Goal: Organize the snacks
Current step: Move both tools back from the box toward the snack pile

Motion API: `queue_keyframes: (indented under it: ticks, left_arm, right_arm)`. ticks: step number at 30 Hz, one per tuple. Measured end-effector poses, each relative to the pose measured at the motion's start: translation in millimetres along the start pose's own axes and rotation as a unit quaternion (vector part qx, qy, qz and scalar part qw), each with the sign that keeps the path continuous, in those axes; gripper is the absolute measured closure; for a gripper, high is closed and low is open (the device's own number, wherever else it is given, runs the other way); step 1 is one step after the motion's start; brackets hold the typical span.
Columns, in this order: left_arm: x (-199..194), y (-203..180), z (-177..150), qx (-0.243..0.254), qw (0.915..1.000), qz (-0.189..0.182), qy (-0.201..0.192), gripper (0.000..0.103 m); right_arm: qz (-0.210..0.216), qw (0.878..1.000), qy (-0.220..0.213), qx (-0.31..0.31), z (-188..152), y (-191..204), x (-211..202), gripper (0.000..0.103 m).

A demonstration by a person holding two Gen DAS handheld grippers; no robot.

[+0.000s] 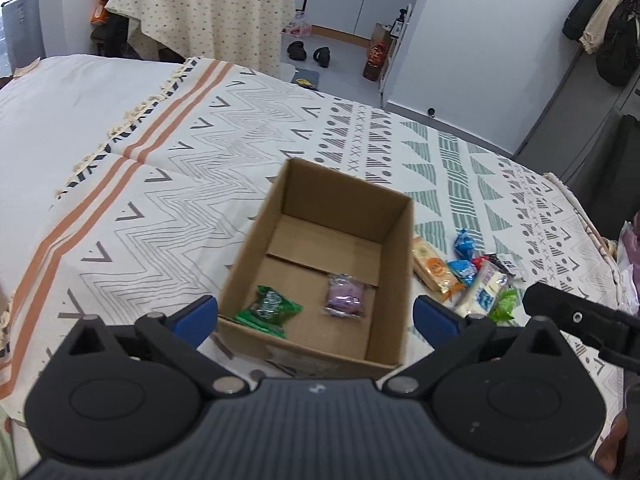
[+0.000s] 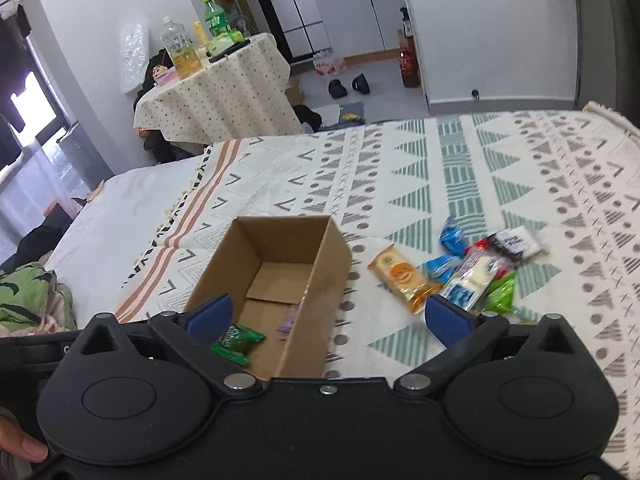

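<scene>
A: Cardboard box (image 1: 320, 256), open-topped, on the patterned blanket (image 1: 200, 152) over the bed. Inside, toward the near wall: green snack packet (image 1: 269, 311) on the left, purple snack packet (image 1: 346, 295) to its right, slightly apart.

B: Same from the right wrist view: box (image 2: 276, 280) with green packet (image 2: 238, 340) in the near corner. Purple packet (image 2: 289, 320) mostly hidden behind the box's right wall, only a sliver visible.

A: Outside, just to the right of the box: loose pile of snacks (image 1: 472, 276) on the blanket. Nearest the box, a long orange-and-cream cracker pack (image 1: 431, 267); further right, blue wrappers (image 1: 464, 245), a white-and-blue pack (image 1: 486, 288), a bright green wrapper (image 1: 505, 306).

B: Seen too, somewhat blurred: cracker pack (image 2: 402, 274), white-and-blue pack (image 2: 470, 280), bright green wrapper (image 2: 502, 294), blue wrapper (image 2: 452, 236), something dark-and-white at the far edge (image 2: 514, 242).

A: Left claw (image 1: 316, 320) spread wide, nothing between the blue pads, above the box's near wall.

B: Right claw (image 2: 328, 318) spread wide as well, holding nothing, straddling the box's right wall, right pad close to the pile.

A: Farther off: round table with dotted cloth (image 1: 208, 12), dark slippers on the floor (image 1: 310, 54).
</scene>
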State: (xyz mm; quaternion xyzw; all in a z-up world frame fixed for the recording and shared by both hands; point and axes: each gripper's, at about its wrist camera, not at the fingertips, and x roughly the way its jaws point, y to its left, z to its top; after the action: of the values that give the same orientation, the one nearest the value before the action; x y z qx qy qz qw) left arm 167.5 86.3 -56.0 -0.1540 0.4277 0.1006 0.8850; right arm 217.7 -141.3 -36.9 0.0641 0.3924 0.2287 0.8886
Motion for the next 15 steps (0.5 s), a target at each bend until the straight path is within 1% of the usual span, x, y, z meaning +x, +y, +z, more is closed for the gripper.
queue_keyframes:
  ticks: [3,5,10,15]
  left_arm:
    - [0,-13,-3,0.008,1.0,-0.004,-0.003,0.0]
    - [0,-21,-4,0.011,0.9999,-0.01,-0.002,0.0]
    - [2,-39,-7,0.015,0.9998,-0.014,0.006,0.0]
    - [3,-56,-9,0.025,0.9995,-0.014,0.01,0.0]
  right_arm:
    - [-0.007,1.0,-0.026,-0.003,0,-10,-10,0.0]
    - [-0.02,0.999,-0.032,-0.01,0,-17,-13,0.0]
    - [-0.02,1.0,-0.017,0.014,1,-44,-19,0.0]
    - [-0.031,0.999,-0.01,0.013,-4,-63,-25,0.0]
